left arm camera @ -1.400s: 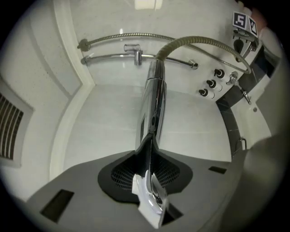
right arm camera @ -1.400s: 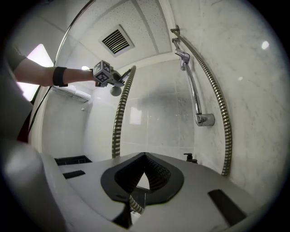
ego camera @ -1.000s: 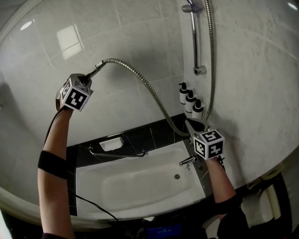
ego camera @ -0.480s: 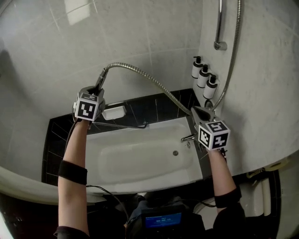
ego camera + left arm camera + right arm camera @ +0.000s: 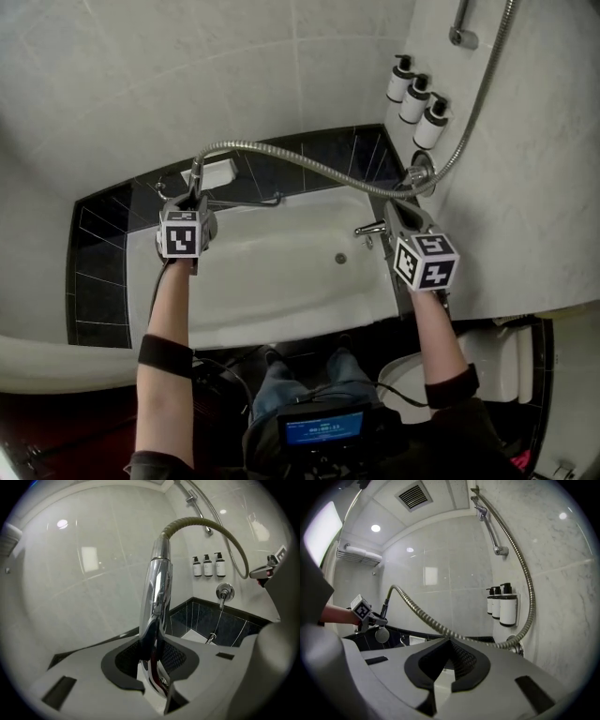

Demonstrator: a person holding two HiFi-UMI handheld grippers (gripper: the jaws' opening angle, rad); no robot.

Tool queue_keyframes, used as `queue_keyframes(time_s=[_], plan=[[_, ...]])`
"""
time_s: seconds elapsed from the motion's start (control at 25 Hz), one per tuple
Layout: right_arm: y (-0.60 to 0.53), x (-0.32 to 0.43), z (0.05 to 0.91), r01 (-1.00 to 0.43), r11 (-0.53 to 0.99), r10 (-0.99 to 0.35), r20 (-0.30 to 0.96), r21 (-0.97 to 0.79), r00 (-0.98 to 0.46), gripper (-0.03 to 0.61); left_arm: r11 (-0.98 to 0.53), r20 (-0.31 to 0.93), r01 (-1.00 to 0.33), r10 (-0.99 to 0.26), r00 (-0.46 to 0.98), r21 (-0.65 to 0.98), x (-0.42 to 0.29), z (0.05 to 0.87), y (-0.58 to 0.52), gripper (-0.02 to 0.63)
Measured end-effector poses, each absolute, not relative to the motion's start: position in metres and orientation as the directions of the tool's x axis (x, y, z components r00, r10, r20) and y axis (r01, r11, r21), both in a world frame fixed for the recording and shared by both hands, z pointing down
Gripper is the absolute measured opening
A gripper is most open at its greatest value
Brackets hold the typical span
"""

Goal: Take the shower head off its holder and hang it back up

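Both of my hand-held grippers are dropping lower than a second ago, the left far more. The left hand-held gripper, at nine o'clock, is clamping the shower head by its chrome handle over the bathtub. The right hand-held gripper, at three o'clock, is staying closed and empty just beside the hose.
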State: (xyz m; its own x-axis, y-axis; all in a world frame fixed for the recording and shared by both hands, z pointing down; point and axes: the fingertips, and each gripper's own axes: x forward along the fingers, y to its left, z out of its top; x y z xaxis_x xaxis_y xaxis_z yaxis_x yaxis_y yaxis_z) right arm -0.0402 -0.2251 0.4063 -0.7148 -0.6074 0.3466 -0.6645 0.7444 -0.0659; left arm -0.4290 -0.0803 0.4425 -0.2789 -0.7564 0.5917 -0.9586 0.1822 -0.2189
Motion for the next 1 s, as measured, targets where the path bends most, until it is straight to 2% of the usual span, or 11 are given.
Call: queue_keyframes(time_s=[0.4, 0.68, 1.0], plan=[[-0.197, -0.050, 0.574, -0.665, 0.735, -0.483, 0.585, -0.134, -0.652, 0.019, 0.231, 0.713, -0.969, -0.665, -0.224, -0.090, -0.399, 0.603, -0.056, 0.092], [-0.187, -0.068, 0.702, -0.650, 0.735, -0.373, 0.688, -0.191, -0.623, 0.018, 0.257, 0.809, -0.966, -0.563, -0.168, -0.021, -0.367, 0.732, -0.039, 0.092], [-0.190, -0.077, 0.839, -0.653, 0.717, -0.272, 0.765, -0.243, -0.583, 0.018, 0.231, 0.851, -0.973, -0.515, -0.107, 0.017, -0.333, 0.856, -0.052, 0.092]])
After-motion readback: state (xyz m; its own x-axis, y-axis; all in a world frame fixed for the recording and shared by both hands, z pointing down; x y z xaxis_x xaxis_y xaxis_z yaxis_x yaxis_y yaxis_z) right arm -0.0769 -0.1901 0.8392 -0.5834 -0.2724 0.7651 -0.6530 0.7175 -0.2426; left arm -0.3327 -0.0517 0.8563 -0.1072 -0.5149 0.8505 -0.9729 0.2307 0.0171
